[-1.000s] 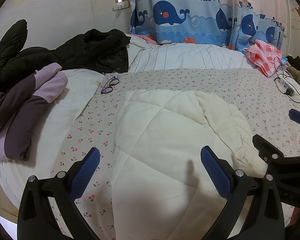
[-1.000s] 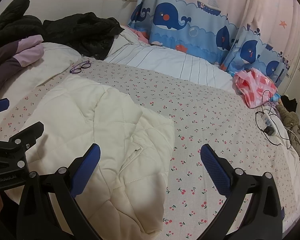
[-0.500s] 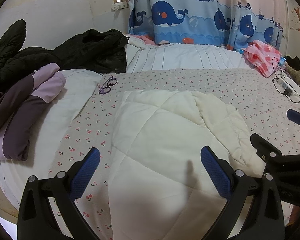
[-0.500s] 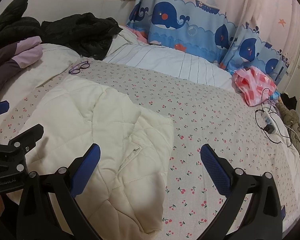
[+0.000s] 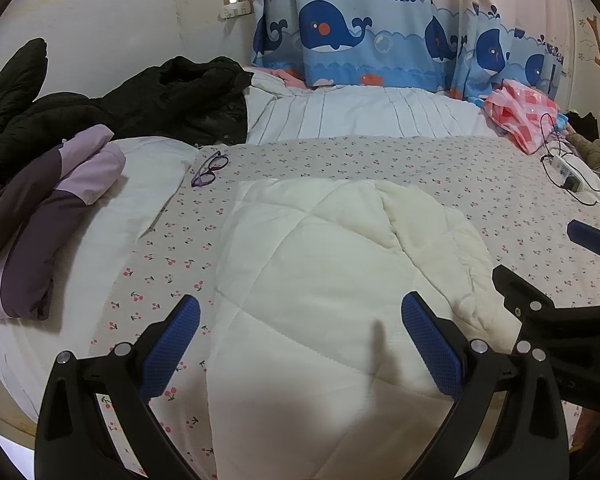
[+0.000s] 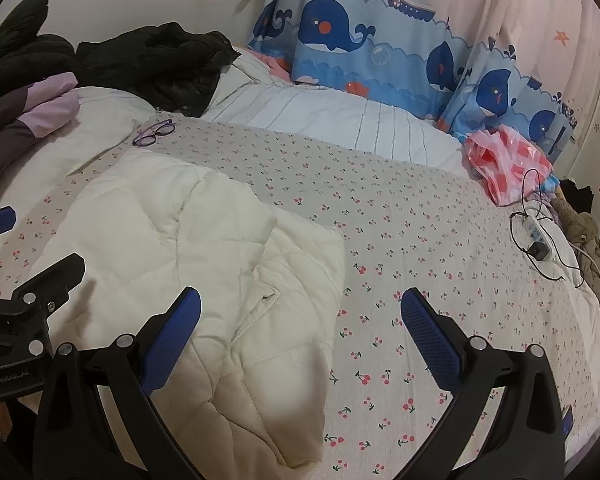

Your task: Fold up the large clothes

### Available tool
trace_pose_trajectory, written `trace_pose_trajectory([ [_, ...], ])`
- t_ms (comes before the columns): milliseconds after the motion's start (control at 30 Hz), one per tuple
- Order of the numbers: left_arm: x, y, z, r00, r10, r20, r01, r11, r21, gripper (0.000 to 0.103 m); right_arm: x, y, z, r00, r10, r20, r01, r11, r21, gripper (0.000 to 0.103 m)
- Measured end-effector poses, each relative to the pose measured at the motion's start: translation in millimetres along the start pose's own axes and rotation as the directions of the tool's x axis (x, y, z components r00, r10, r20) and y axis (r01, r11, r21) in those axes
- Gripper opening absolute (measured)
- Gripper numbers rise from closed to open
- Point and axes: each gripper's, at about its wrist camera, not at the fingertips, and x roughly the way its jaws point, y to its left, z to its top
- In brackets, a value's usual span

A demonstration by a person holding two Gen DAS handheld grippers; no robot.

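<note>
A cream quilted coat [image 5: 320, 280] lies flat on the cherry-print bed sheet [image 5: 480, 168], with one sleeve folded across its right side. My left gripper [image 5: 300, 320] hovers open over the coat's near part, holding nothing. In the right wrist view the same coat [image 6: 188, 248] spreads to the left. My right gripper [image 6: 300, 320] hangs open above the coat's right edge and the sheet [image 6: 420, 240], nothing between its blue pads. Each gripper shows at the edge of the other's view.
Purple glasses [image 5: 210, 167] lie on the sheet beyond the coat. A purple jacket [image 5: 40, 216] and a black jacket [image 5: 172, 100] sit at the left. A pink plastic bag [image 6: 504, 160] and a power strip with cables [image 6: 536, 236] lie at the right.
Both grippers have drifted back slightly, so the coat sits a little farther off in both views. Both stay open and the coat has not moved.
</note>
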Motion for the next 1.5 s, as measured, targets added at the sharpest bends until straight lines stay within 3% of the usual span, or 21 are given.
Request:
trace_pose_trajectory([
  [600,5,-9,0,0.999,0.027,-0.020,-0.027,0.999,0.031,0.096,1,-10,-1,1.000,0.000,-0.012,0.000,1.000,0.031,0.097],
  [1500,5,-2,4,1.000,0.005,-0.020,-0.005,1.000,0.009,0.096,-3,-10,2,1.000,0.006,-0.006,-0.006,0.999,0.033,0.097],
])
